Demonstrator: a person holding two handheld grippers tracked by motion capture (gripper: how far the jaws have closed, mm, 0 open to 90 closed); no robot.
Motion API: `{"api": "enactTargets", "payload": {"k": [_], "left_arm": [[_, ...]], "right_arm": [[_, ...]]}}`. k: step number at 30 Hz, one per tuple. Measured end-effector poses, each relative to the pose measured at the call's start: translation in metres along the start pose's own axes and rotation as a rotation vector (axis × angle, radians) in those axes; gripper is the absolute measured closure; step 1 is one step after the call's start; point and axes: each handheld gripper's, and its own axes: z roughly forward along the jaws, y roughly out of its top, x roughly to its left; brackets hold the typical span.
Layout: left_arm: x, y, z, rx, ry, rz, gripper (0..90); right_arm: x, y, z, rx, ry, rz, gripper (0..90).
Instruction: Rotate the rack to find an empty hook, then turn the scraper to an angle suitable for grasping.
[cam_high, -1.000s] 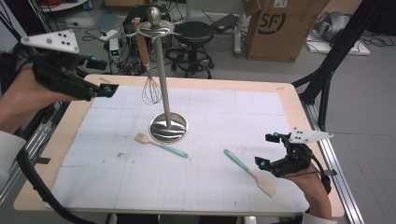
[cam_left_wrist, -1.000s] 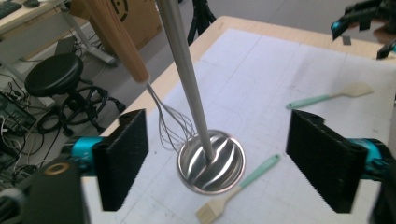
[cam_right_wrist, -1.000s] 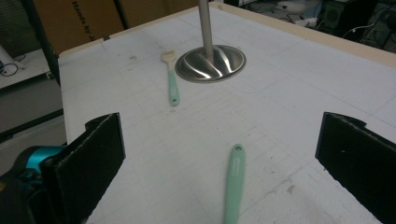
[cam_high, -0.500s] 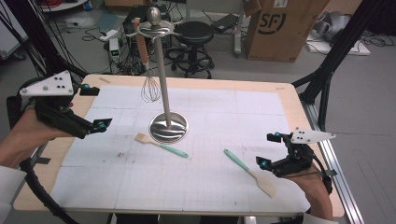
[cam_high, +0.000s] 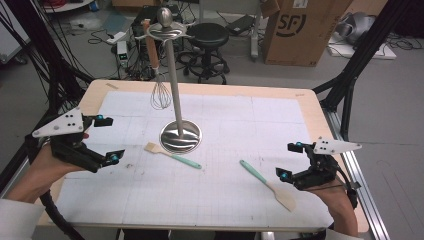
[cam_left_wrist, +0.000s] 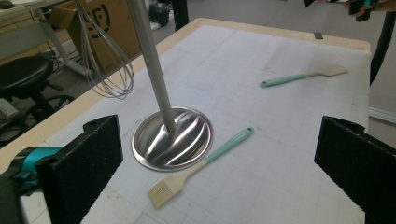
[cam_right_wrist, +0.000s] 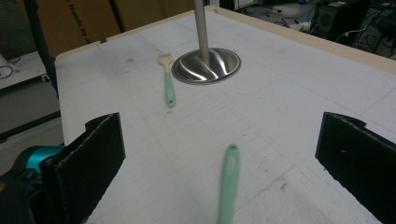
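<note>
Both grippers sit low over the table (cam_high: 300, 107), 1 in each of my hands. My left gripper (cam_high: 102, 140) hangs at the left side of the mat, jaws spread wide with nothing between them; they have just been opening. Looking along it in the left gripper view, the pastry brush (cam_left_wrist: 201, 163) lies between the 2 black jaws farther off, its pale bristles toward me and its mint handle pointing away, just beside the shiny round base of the utensil stand (cam_left_wrist: 172, 137). Whether the handle touches that base I cannot quite tell from here. A wire whisk (cam_high: 160, 90) hangs from the top of the stand by its wooden handle.

My right gripper (cam_high: 291, 161) rests near the right edge, jaws also apart and empty. The mint-handled spatula (cam_high: 265, 184) lies flat on the mat just left of it, wooden blade toward my side of the table, handle angled toward the stand. In the right gripper view its handle end (cam_right_wrist: 228, 184) lies between the jaws, untouched. Brush and spatula lie well apart from each other.
</note>
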Motion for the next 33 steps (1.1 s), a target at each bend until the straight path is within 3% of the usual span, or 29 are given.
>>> {"api": "enactTargets", "payload": {"k": [14,26,33], "left_arm": [[-0.011,-0.033,0.008,-0.027,-0.029,-0.017,1.6],[-0.019,-0.043,0.012,-0.032,-0.034,0.032,1.6],[-0.021,-0.054,0.008,-0.071,-0.023,0.017,1.6]], "right_arm": [[0.000,-0.001,-0.005,-0.013,-0.017,-0.001,0.4],[0.006,0.004,-0.010,-0.013,-0.039,-0.015,0.4],[0.008,0.005,-0.009,-0.004,-0.019,-0.021,0.4]]}}
